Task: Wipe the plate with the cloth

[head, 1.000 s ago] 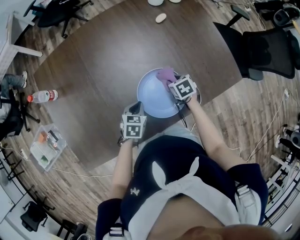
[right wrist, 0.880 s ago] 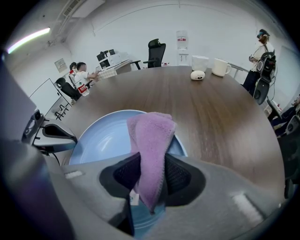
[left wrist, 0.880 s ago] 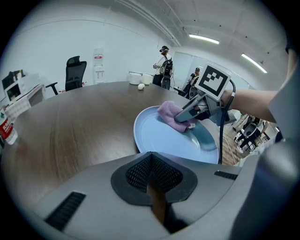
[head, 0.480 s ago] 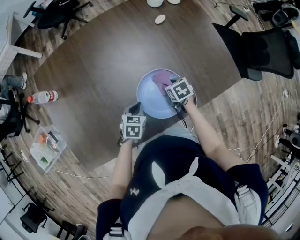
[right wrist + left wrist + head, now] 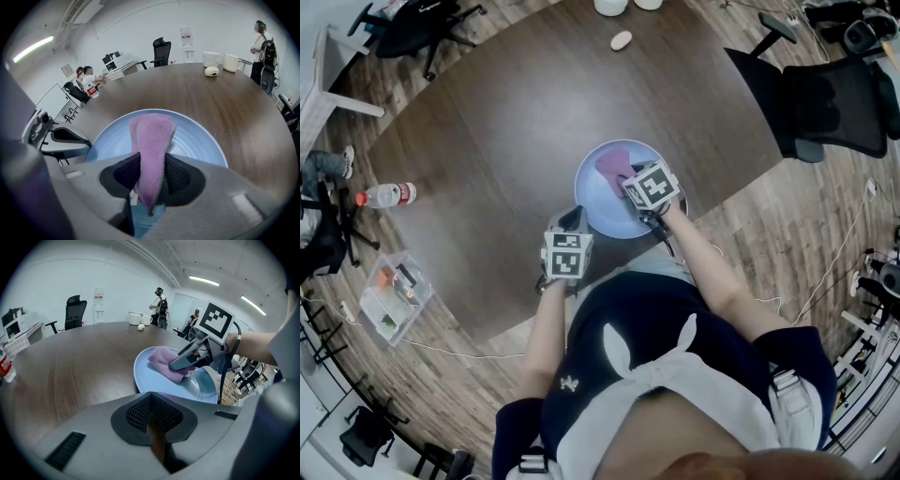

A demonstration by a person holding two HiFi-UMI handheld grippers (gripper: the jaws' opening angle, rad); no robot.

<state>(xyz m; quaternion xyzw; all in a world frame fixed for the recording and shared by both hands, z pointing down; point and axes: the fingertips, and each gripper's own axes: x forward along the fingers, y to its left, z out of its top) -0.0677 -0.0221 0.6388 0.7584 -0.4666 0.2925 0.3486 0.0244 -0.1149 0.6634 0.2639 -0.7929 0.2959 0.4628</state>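
A light blue plate (image 5: 598, 202) lies on the dark wooden table (image 5: 516, 112), near its front edge. My right gripper (image 5: 630, 180) is over the plate and shut on a purple cloth (image 5: 612, 164), which rests on the plate's far side. In the right gripper view the cloth (image 5: 151, 140) hangs out between the pads onto the plate (image 5: 199, 140). The left gripper view shows the cloth (image 5: 164, 363) under the right gripper's fingers (image 5: 180, 363), pressed on the plate (image 5: 152, 383). My left gripper (image 5: 573, 218) sits shut by the plate's near-left rim, holding nothing I can see.
A water bottle (image 5: 384, 194) lies on the table at the left edge. A small oval object (image 5: 621, 39) and white cups (image 5: 611, 5) stand at the far side. A black office chair (image 5: 825, 94) is at the right, and a clear plastic box (image 5: 394, 298) sits on the floor.
The right gripper has dragged the cloth from the plate's far right rim leftward and inward across the plate. The left gripper has stayed where it was.
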